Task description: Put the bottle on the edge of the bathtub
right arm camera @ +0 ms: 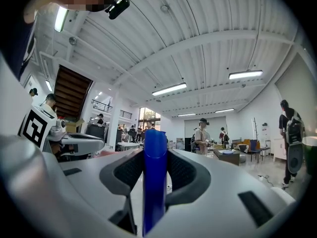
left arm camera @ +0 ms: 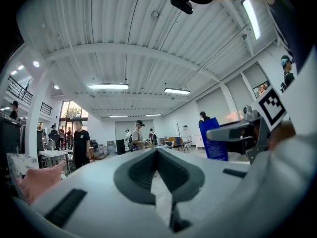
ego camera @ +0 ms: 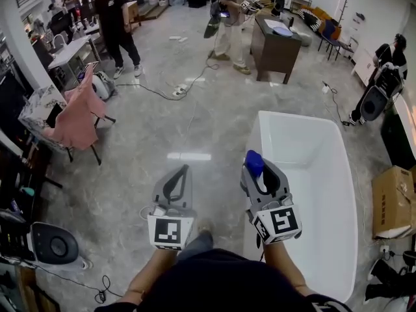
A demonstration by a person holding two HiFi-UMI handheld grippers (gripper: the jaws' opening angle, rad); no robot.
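Observation:
In the head view both grippers are held up over the grey floor, beside the near left side of the white bathtub. My right gripper is shut on a blue bottle, whose top pokes out past the fingertips. In the right gripper view the bottle stands upright between the dark pads of that gripper. My left gripper is shut with nothing in it. Its pads meet at the tips in the left gripper view, where the bottle also shows at the right.
A chair draped in pink cloth stands at the left, with cables on the floor beyond it. People stand at the back beside a wooden desk. A cardboard box sits right of the tub.

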